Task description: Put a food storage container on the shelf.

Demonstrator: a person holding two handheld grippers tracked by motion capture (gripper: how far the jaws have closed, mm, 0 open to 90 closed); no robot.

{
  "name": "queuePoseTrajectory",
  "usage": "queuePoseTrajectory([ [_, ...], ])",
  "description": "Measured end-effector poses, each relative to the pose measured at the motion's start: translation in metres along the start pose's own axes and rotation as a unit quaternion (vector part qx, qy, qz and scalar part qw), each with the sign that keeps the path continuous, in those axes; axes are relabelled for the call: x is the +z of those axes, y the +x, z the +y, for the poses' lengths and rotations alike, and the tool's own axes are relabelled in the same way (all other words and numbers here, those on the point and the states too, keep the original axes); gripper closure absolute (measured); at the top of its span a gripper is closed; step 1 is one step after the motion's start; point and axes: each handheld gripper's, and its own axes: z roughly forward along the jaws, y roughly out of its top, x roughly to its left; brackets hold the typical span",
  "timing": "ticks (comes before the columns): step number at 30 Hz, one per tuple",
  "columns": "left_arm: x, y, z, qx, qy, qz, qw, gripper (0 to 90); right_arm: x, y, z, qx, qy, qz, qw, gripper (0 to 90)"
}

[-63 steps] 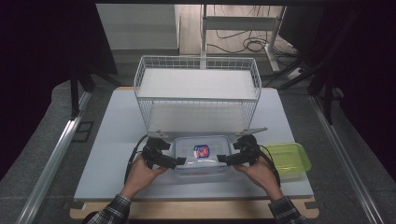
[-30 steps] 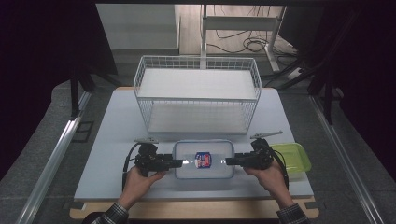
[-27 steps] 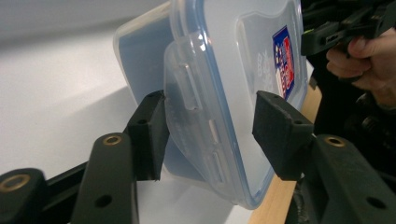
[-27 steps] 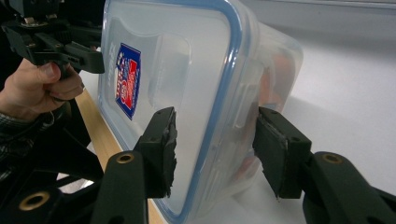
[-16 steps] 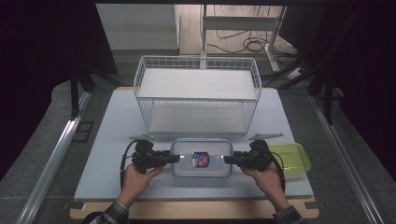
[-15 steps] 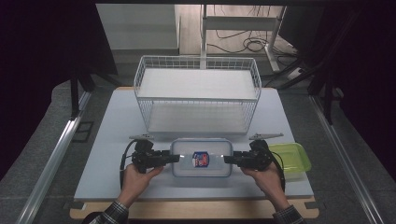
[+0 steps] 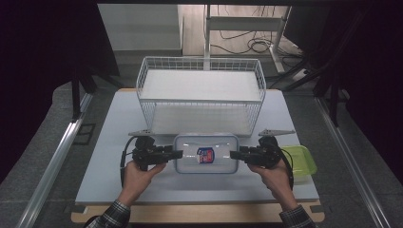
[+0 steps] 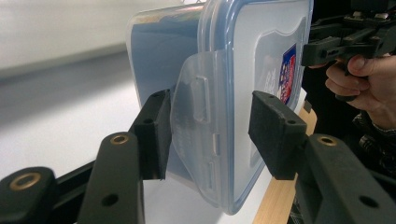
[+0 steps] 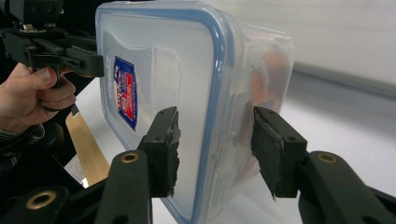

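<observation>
**Two grippers flank a clip-lock food container**

Two hands work at the table's (image 7: 114, 118) near edge. Our left gripper (image 7: 177, 154) has its jaws apart, straddling the left end clip flap (image 8: 196, 116) of the clear plastic food container (image 7: 206, 153); whether a pad touches it we cannot tell. That container sits at the near middle, just before the white wire basket (image 7: 201, 92), its blue-rimmed lid (image 9: 159, 70) on. Our right gripper (image 7: 234, 155) is likewise spread across the right end, not clamped. A green lid or tray (image 7: 300, 160) lies by the right edge. We judge the box light, stiff and slick; the end clips and rim offer the surest hold.
</observation>
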Motion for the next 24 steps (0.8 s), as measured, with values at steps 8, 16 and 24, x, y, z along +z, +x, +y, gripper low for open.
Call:
queuePoseTrajectory([
  [8,-0.012,-0.008,0.02,0.017,-0.013,0.01,0.9997,50.4,-0.004,0.004,0.014,-0.001,-0.012,0.007,0.9999,52.3],
  [16,-0.02,-0.012,0.036,0.029,-0.019,0.016,0.9993,50.4,-0.008,0.007,0.031,-0.003,-0.024,0.013,0.9996,52.7],
  [24,-0.029,-0.015,0.052,0.031,-0.028,0.019,0.999,50.5,-0.01,0.01,0.049,-0.009,-0.031,0.015,0.9994,52.8],
])
